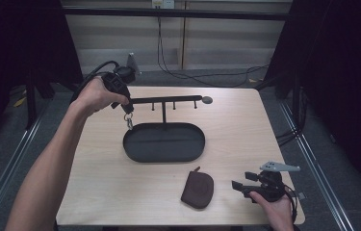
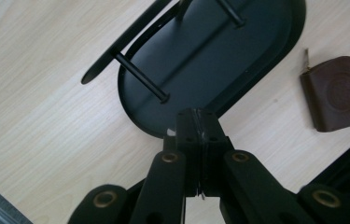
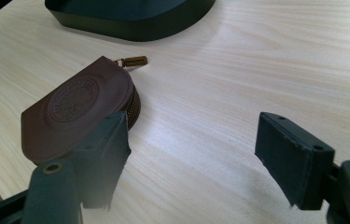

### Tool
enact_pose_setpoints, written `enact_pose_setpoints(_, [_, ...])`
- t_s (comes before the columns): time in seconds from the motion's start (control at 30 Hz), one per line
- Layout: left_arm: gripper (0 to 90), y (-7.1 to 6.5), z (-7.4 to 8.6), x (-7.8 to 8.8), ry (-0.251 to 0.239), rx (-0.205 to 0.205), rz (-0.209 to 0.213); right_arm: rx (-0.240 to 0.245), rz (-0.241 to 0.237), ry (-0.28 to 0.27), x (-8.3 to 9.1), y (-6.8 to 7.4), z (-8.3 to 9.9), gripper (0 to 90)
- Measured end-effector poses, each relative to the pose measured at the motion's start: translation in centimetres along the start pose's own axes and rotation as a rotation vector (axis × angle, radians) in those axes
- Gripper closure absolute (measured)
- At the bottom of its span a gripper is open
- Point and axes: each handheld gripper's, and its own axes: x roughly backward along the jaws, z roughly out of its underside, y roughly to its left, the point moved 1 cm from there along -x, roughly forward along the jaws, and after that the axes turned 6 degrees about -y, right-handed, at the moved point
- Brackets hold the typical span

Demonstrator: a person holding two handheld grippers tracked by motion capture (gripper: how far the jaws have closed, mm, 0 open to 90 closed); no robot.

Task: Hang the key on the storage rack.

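Observation:
A black stand has an oval tray base (image 1: 142, 153) and a horizontal bar (image 1: 168, 100) with short pegs. My left gripper (image 1: 127, 111) is held at the bar's left end, over the tray's left rim. Its jaws are shut, and a small metal key ring (image 1: 129, 121) dangles beneath them. In the left gripper view the shut left gripper (image 2: 199, 115) points down at the tray (image 2: 210, 60), with a peg (image 2: 140, 78) just ahead. My right gripper (image 1: 239, 185) rests low near the front right, open with nothing between its fingers. The same open right gripper (image 3: 191, 144) sits just right of a brown zip pouch (image 3: 77, 109).
The brown pouch (image 1: 197, 189) lies on the wooden table (image 1: 245, 130) in front of the tray, also seen as the pouch (image 2: 338, 93). Cables run along the floor behind the table. Dark curtains stand at both sides.

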Motion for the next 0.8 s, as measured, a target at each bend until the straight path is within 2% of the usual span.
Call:
enact_pose_setpoints(0.1, [89.6,0.2,-0.6,0.0,-0.025,0.012,-0.018,0.001,-0.002,0.003,0.0,0.0,0.0,26.1])
enact_pose_setpoints(0.13, [89.6,0.2,-0.8,-0.1,-0.021,0.015,-0.027,0.001,-0.001,0.003,0.0,0.0,0.0,26.1])
enact_pose_setpoints(0.2, [89.6,0.2,-0.9,-0.2,-0.01,0.011,-0.015,-0.001,-0.004,0.003,0.0,0.0,0.0,26.1])
enact_pose_setpoints(0.23, [89.6,0.2,-1.1,-0.4,-0.011,0.017,-0.032,0.0,-0.002,0.0,0.0,0.0,0.0,26.1])
enact_pose_setpoints(0.3, [89.6,0.3,-1.2,-0.8,-0.008,0.011,-0.02,-0.004,0.0,0.003,0.0,0.0,0.0,26.1])
enact_pose_setpoints(0.37, [89.6,0.4,-1.4,-1.1,0.003,0.016,-0.047,-0.002,-0.001,0.002,0.0,0.0,0.0,26.1])
enact_pose_setpoints(0.43, [89.6,0.4,-1.4,-1.2,0.007,0.017,-0.048,-0.002,-0.003,0.003,0.0,0.0,0.0,26.1])
enact_pose_setpoints(0.47, [89.6,0.5,-1.5,-1.3,0.004,0.02,-0.061,-0.001,-0.003,0.004,0.0,0.0,0.0,26.1])
enact_pose_setpoints(0.5, [89.6,0.6,-1.5,-1.4,0.007,0.022,-0.05,-0.001,-0.003,0.004,0.0,0.0,0.0,26.1])
enact_pose_setpoints(0.57, [89.6,0.8,-1.6,-1.2,-0.006,0.024,-0.059,-0.001,-0.004,0.006,0.0,0.0,0.0,26.1])
enact_pose_setpoints(0.7, [89.5,1.3,-1.6,-1.2,-0.015,0.039,-0.05,0.0,-0.006,0.005,-0.1,0.0,0.0,26.1])
enact_pose_setpoints(0.8, [89.5,1.2,-1.8,-1.6,0.0,0.038,-0.062,-0.001,-0.004,0.006,0.0,0.0,0.0,26.1])
